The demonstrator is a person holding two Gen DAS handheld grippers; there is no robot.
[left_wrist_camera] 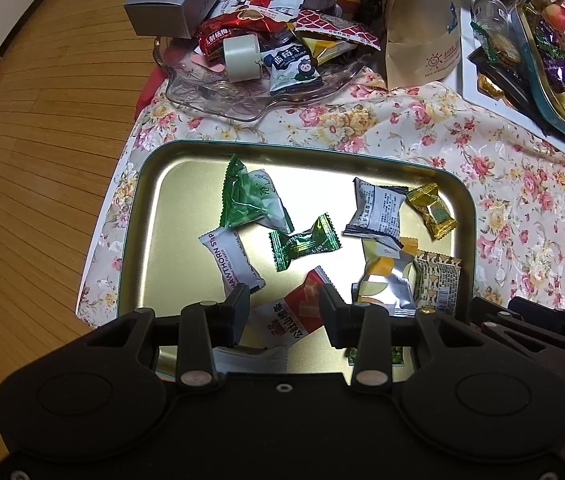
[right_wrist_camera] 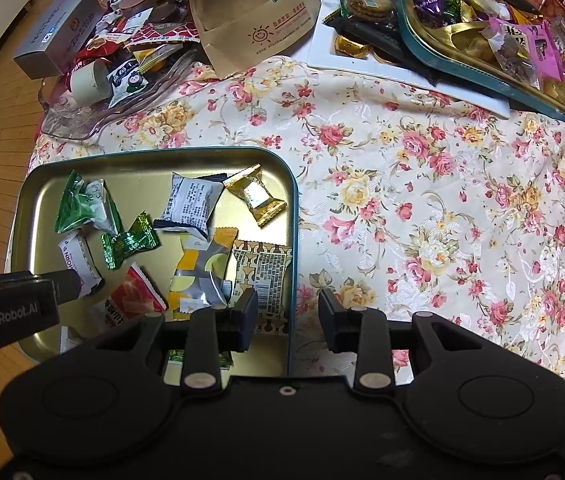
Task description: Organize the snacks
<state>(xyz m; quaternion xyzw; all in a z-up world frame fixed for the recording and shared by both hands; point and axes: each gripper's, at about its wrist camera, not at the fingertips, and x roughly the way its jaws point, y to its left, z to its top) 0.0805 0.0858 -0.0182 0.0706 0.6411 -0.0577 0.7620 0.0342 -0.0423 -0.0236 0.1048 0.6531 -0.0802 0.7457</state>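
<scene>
The left gripper (left_wrist_camera: 284, 312) hovers wide and empty over the gold tin tray (left_wrist_camera: 186, 160), above a red snack packet (left_wrist_camera: 302, 308). The right gripper (right_wrist_camera: 287, 316), also wide and empty, straddles the tray's right rim.

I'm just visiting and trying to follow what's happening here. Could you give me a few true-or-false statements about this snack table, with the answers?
1. Both grippers are open and hold nothing. True: the left gripper and the right gripper are empty.
2. The gold tin tray is bare. False: several wrapped snacks lie in it.
3. The dark green twisted candy lies inside the tray. True.
4. The brown paper bag lies in the tray. False: it stands on the tablecloth beyond it.
5. The tablecloth is plain white. False: it is floral.
</scene>
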